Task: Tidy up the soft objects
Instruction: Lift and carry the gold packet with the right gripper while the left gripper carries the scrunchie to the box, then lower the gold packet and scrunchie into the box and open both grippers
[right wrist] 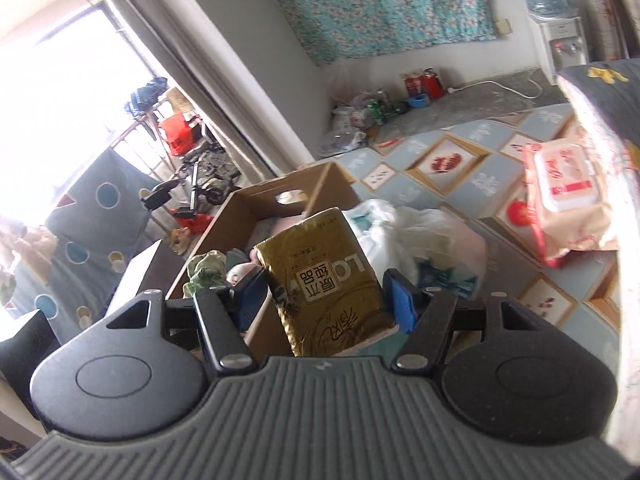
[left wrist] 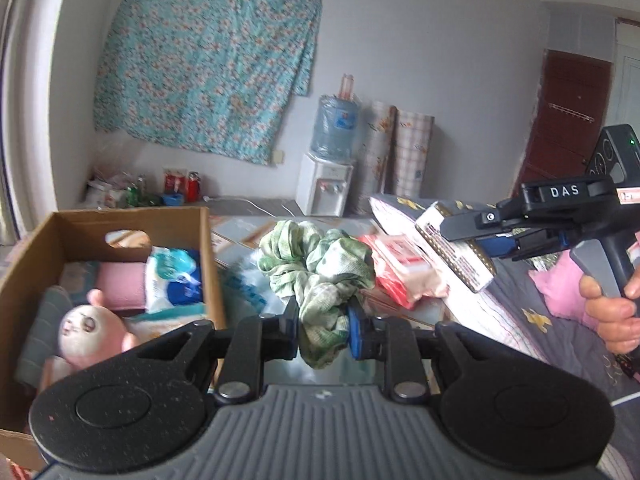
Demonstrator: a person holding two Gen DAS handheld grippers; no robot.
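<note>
Left wrist view shows the left gripper [left wrist: 323,330] pinched nearly closed on a green tie-dyed cloth [left wrist: 318,268], which bunches up above the pads toward twelve o'clock and trails a short tail below them; the cardboard box [left wrist: 24,264] sits at nine o'clock, already holding a pink plush doll [left wrist: 90,330], a pink roll [left wrist: 122,284] and a blue-and-white packet [left wrist: 174,280]; at three o'clock the right gripper [left wrist: 460,236] comes in from the side, held in a hand [left wrist: 610,308], its jaws about half open and clamped across a gold tissue pack [right wrist: 326,280], which the right wrist view shows tilted between the blue pads [right wrist: 402,300] with the box [right wrist: 256,200] beyond it at eleven o'clock; a red-and-white wipes packet [right wrist: 566,204] lies on the patterned bed cover [right wrist: 452,160] at two o'clock, and a white plastic bag [right wrist: 404,224] lies just behind the tissue pack. Both loads look to be in the air near the same box, so I judge the main risk to be the two grippers crowding each other over the opening and knocking one load loose; the cloth is held by a thin fold only, so it may slip free or snag on the box wall; the tissue pack is gripped askew near one end, so it could swivel and drop short onto the bed; the box is fairly full at its near end, so a careless release may leave things perched on the rim.
</note>
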